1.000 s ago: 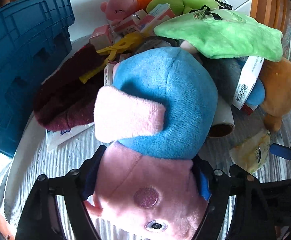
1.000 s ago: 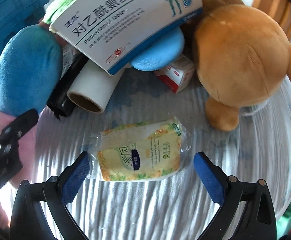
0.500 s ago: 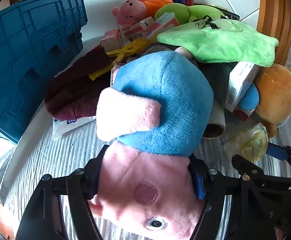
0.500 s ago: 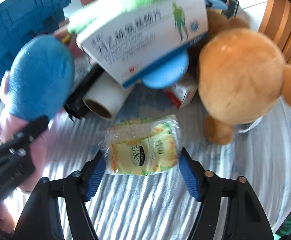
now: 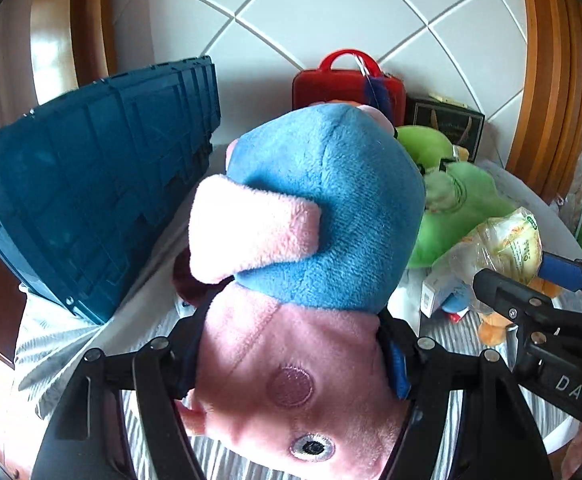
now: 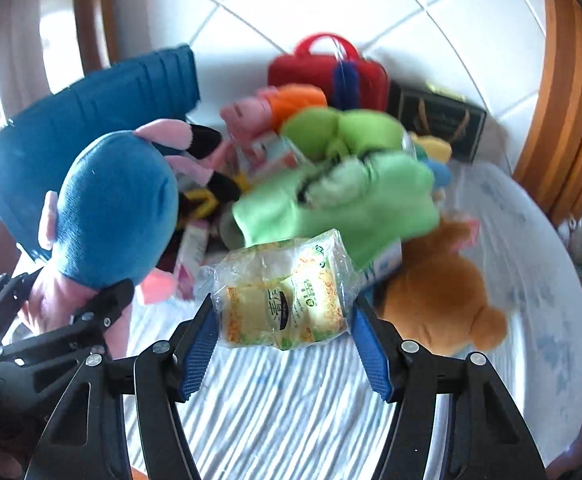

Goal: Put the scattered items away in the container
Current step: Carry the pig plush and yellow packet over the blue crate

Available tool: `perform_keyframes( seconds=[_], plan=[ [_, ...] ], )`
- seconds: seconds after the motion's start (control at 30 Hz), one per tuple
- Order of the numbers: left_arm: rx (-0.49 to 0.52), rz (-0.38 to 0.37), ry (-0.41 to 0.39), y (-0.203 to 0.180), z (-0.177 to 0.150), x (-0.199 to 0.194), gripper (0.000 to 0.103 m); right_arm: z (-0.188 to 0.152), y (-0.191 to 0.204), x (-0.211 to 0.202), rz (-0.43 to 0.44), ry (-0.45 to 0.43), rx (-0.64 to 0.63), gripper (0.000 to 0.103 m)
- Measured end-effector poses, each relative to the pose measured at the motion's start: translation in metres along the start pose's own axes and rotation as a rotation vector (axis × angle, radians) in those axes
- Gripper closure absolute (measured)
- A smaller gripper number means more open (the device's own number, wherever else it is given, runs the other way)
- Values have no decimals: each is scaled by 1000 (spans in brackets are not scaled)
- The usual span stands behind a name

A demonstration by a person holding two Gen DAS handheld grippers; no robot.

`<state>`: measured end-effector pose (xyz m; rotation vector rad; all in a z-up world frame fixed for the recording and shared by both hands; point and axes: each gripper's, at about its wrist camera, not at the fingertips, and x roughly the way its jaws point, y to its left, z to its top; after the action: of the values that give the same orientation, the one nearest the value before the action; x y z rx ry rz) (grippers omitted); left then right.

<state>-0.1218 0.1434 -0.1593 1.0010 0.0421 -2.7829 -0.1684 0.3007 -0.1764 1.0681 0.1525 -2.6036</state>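
Two grippers each carry something above the striped cloth. In the left wrist view the left gripper is clamped on a pig plush, its fingers pressed into the pink head at both sides, the blue body and one pink arm sticking out ahead toward the camera's far side. The blue crate stands just left of the plush, tilted, its ribbed outer wall facing the camera. Behind the plush sit a red case and a dark box, with a green plush to the right. At the right edge the right gripper shows from the side with a yellow packet between its fingers. In the right wrist view the right gripper has its jaws closing on the packet, the blue pads touching both crinkled ends, and the packet hangs clear of the cloth. The pig plush is at the left in the left gripper, in front of the crate. The pile beyond is blurred: a green plush, a brown bear, a pink and orange plush, the red case and dark box.
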Motion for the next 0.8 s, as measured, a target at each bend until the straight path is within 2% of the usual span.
perform_keyframes(
  seconds=[0.2,0.43,0.63,0.8],
  plan=[
    [-39,43,-111,34,36,-38,33,49,42,-53,52,-141,-74,40],
    [-85,113,-257,98,82,-75,33,115,103,-84,106,-286,-156,40],
    [-100,182,-371,191,123,-86,33,166,190,-94,142,-394,-218,39],
    [-98,208,-401,292,158,-70,33,206,284,-77,151,-442,-227,39]
  ],
)
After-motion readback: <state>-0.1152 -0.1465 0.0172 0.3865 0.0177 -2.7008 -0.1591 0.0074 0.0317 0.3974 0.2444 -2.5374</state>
